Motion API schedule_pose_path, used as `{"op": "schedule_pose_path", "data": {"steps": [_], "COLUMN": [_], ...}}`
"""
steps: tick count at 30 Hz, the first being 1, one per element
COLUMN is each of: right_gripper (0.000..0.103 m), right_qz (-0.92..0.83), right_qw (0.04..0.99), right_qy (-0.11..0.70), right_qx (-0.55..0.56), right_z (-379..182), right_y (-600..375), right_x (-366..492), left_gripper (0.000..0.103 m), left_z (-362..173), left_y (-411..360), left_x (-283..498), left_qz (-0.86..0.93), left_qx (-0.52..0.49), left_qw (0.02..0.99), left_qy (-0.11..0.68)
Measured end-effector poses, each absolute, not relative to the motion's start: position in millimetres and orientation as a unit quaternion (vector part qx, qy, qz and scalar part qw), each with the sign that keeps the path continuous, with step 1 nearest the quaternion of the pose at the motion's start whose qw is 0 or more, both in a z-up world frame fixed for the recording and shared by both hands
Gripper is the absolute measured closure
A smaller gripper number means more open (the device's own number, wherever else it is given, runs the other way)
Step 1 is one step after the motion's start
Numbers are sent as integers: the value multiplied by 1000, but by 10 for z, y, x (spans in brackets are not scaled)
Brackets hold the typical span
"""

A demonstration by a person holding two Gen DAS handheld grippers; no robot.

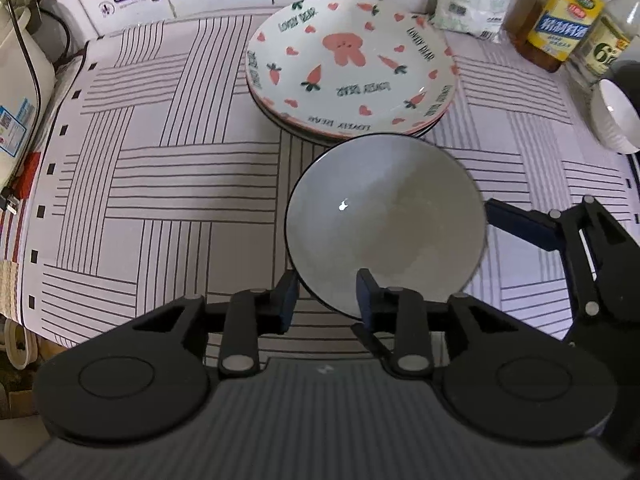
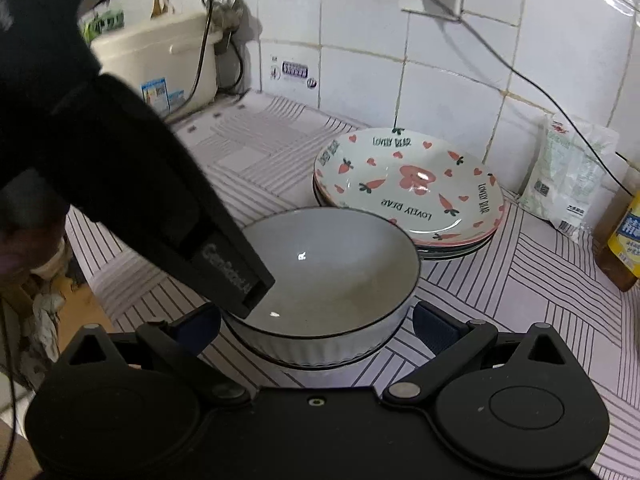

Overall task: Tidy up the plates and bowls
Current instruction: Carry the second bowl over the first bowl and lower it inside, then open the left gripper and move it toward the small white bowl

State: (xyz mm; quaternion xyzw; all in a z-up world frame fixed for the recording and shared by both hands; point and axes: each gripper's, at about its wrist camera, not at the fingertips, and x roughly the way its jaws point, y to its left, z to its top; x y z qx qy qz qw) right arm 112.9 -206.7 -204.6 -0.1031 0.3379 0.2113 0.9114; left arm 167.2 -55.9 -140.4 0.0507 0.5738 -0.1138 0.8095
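On the striped counter mat [image 1: 160, 184], plates [image 1: 352, 68] stand stacked; left gripper [image 1: 326, 300] jaws straddle the grey bowl's [image 1: 384, 220] rim, apparently released (right gripper [image 2: 316, 320] spread around it), white bowl [image 1: 614, 116] unsorted.

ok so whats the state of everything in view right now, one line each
grey bowl: upright, empty, on the striped cloth
plate stack: stacked, bear plate on top, empty
left gripper: open, bowl's near rim between its fingers
right gripper: open, one finger each side of the bowl
white bowl: upright, empty, apart at the edge
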Motion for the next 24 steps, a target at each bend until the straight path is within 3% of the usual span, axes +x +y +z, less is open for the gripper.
{"op": "schedule_pose_path", "data": {"steps": [5, 24], "right_gripper": [0, 0], "right_qz": [202, 77], "right_qw": [922, 966], "right_qy": [323, 246], "right_qx": [-67, -20], "right_z": [-1917, -1360], "right_y": [-2294, -3403], "right_x": [964, 434], "left_gripper": [63, 56], "left_z": [-1212, -722], "left_y": [-606, -1197], "left_x": [1596, 1357], "left_qz": [-122, -197], "left_qx": [60, 89], "left_qw": [821, 836], "left_qy": [554, 505]}}
